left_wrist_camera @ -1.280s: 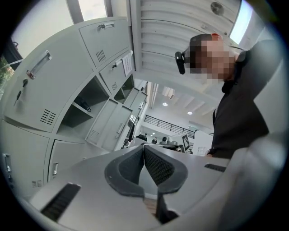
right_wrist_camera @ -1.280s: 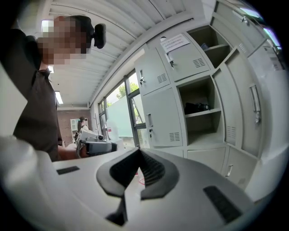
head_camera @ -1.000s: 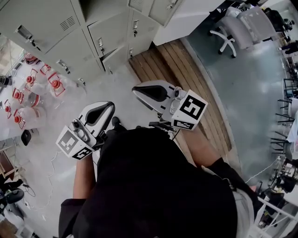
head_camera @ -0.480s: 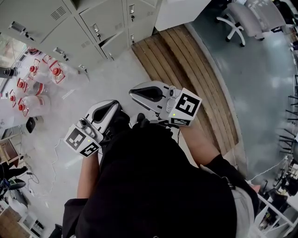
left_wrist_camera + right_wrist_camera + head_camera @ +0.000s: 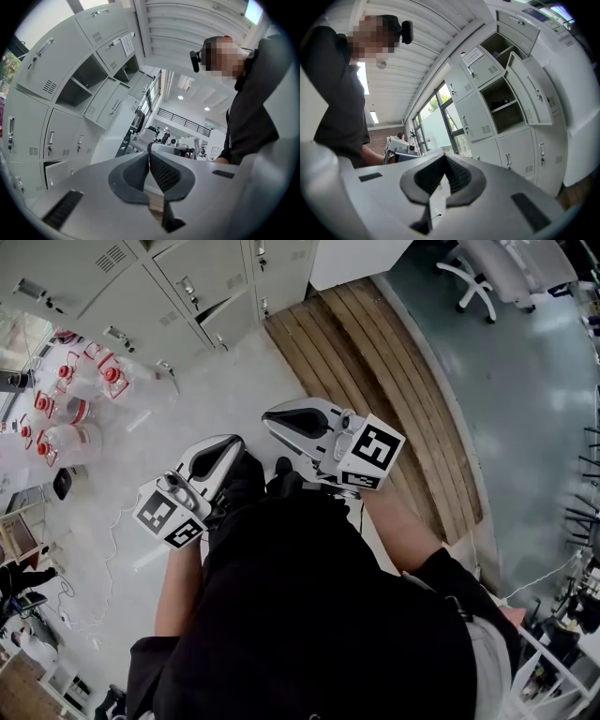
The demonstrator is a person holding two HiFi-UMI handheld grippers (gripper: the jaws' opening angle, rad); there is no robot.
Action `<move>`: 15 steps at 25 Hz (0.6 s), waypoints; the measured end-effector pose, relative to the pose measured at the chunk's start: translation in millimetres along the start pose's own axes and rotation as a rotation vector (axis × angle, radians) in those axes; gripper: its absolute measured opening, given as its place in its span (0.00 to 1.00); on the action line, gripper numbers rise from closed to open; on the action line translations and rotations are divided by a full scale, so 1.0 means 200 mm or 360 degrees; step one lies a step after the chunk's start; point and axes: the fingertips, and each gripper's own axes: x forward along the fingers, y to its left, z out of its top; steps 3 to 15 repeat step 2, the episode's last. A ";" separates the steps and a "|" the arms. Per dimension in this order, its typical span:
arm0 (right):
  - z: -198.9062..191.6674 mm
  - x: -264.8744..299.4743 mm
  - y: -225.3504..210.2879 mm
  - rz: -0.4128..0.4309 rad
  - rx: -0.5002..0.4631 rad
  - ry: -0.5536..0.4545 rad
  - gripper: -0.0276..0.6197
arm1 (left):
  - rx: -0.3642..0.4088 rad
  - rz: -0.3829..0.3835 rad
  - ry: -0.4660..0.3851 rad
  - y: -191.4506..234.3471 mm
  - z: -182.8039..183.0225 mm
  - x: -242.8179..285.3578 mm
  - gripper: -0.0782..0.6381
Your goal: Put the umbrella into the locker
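No umbrella shows in any view. The grey lockers [image 5: 178, 287] fill the top left of the head view, and one low door [image 5: 228, 313] hangs ajar. Close in front of the person's black shirt, both grippers point level toward them. My left gripper [image 5: 234, 441] is shut, its pads meeting at the tip [image 5: 149, 149] with nothing between. My right gripper [image 5: 266, 414] is shut and empty too [image 5: 444, 157]. In the right gripper view the lockers [image 5: 478, 117] have open compartments [image 5: 506, 105] with a door swung out. In the left gripper view the lockers [image 5: 51, 89] also show open compartments.
Several clear water jugs with red caps [image 5: 66, 418] stand on the floor at the left, beside a white cable [image 5: 103, 549]. A wooden plank strip [image 5: 366, 362] runs to the right of the lockers. A white office chair [image 5: 487, 277] stands at the far right.
Both grippers have come down and drawn a little closer to the body. The lockers have slid toward the top of the head view. Both pairs of jaws stayed shut.
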 end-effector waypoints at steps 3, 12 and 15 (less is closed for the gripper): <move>-0.01 0.00 -0.01 -0.0006 0.0002 -0.0003 0.06 | 0.0014 0.0009 0.0011 0.01 -0.02 0.01 0.13; -0.01 0.00 -0.01 -0.0006 0.0002 -0.0003 0.06 | 0.0014 0.0009 0.0011 0.01 -0.02 0.01 0.13; -0.01 0.00 -0.01 -0.0006 0.0002 -0.0003 0.06 | 0.0014 0.0009 0.0011 0.01 -0.02 0.01 0.13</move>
